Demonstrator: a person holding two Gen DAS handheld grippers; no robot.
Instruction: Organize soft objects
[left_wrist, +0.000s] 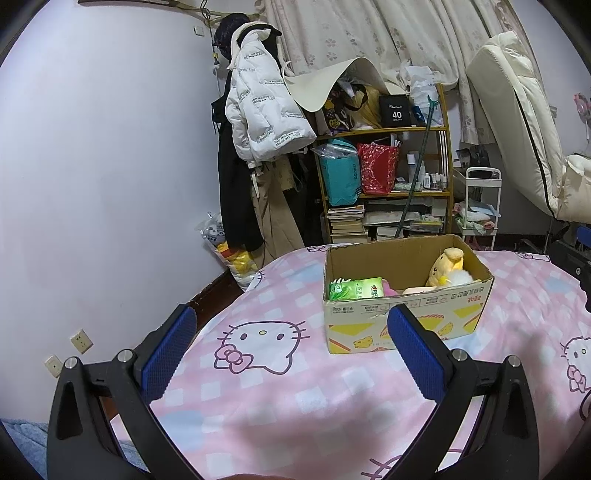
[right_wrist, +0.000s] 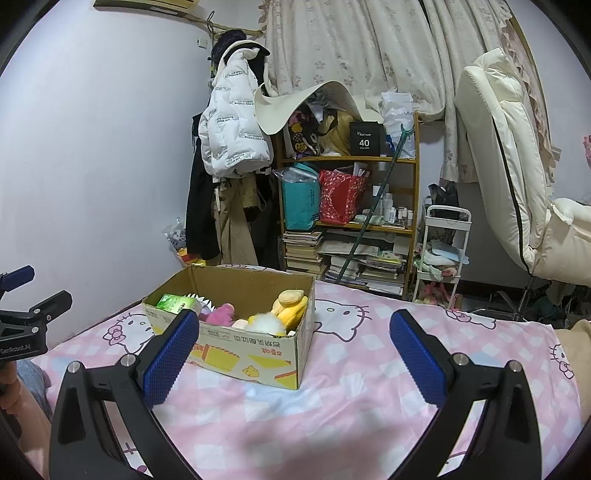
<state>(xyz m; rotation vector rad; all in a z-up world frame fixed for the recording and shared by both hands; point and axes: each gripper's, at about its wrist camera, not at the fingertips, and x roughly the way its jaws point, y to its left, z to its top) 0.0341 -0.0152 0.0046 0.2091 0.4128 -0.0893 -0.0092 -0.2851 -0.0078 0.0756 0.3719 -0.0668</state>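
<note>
Pink bedspread (left_wrist: 295, 398), toy-filled cardboard box (right_wrist: 258, 354), left gripper (left_wrist: 291, 347) wide, right gripper (right_wrist: 291, 347) wide

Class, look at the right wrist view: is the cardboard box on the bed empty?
No: the box holds a yellow plush, a pink plush and a green pack.

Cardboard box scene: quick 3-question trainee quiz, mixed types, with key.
1. True or false: the yellow plush toy lies inside the cardboard box.
2. The green tissue pack in the box sits: A) at the end opposite the yellow plush toy, B) on top of it, C) outside on the bedsheet.
3. Fill in: the left gripper and right gripper both have jaws that are ____ and hold nothing.

Key: 1 true; 2 A; 3 open.
</note>
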